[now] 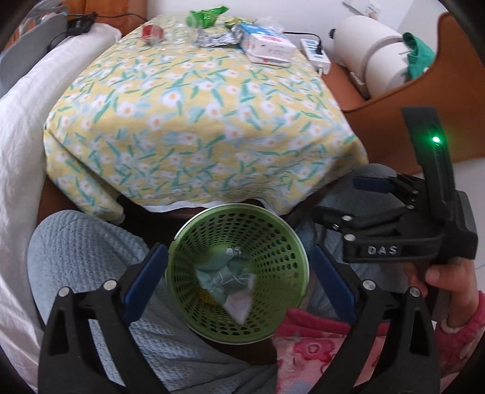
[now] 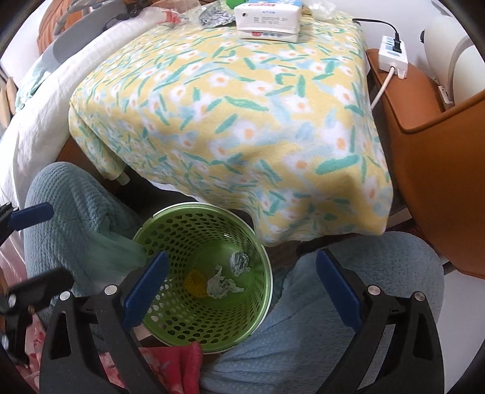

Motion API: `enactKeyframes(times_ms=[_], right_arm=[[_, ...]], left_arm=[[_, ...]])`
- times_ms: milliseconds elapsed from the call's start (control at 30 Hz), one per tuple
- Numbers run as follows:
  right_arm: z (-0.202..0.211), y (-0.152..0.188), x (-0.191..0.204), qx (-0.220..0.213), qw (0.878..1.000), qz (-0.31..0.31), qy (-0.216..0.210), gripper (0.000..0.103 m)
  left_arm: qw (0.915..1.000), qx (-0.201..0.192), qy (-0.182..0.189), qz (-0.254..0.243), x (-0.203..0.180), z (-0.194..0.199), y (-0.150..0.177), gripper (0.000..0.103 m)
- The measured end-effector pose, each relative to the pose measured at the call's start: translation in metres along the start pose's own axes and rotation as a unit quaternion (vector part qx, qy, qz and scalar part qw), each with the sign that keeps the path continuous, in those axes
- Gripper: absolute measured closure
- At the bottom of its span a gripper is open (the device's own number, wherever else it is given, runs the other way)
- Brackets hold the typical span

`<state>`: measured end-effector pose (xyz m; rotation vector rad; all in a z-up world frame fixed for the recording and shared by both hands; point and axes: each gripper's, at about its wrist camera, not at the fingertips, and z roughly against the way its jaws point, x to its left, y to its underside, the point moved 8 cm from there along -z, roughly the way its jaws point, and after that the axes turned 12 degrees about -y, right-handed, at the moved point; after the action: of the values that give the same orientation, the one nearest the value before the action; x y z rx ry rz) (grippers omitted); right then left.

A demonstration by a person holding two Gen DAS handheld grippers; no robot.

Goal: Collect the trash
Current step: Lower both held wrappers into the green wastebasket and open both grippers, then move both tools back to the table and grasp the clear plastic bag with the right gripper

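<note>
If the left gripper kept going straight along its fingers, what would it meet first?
Probably the crumpled trash inside the green basket; the left gripper is open and empty above the basket's mouth. Depth is unclear.

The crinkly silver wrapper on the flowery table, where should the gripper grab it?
Probably by a raised crumpled fold of the silver wrapper, coming down from above. It lies low on the tablecloth, so a side approach would likely just slide it. The blue and white box crowds its right side.

A: Any lettering you can read?
B: "DAS", in pale raised letters on the black right gripper (image 1: 348, 201) at right of the left wrist view.
A: And the white carton (image 2: 266, 16)?
B: Red label and grey print, too blurred.
</note>
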<state>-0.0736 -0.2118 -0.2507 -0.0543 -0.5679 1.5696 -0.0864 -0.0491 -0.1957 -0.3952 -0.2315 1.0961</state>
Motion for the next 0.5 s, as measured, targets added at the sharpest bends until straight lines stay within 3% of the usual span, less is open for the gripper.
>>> enactKeyframes(times_ms=[500], right_arm=[[-0.002, -0.002, 0.002, -0.002, 1.000, 0.002, -0.001, 0.006]], left_arm=[[0.9991, -0.012, -0.035, 0.022, 0.018, 0.006, -0.009, 0.008]])
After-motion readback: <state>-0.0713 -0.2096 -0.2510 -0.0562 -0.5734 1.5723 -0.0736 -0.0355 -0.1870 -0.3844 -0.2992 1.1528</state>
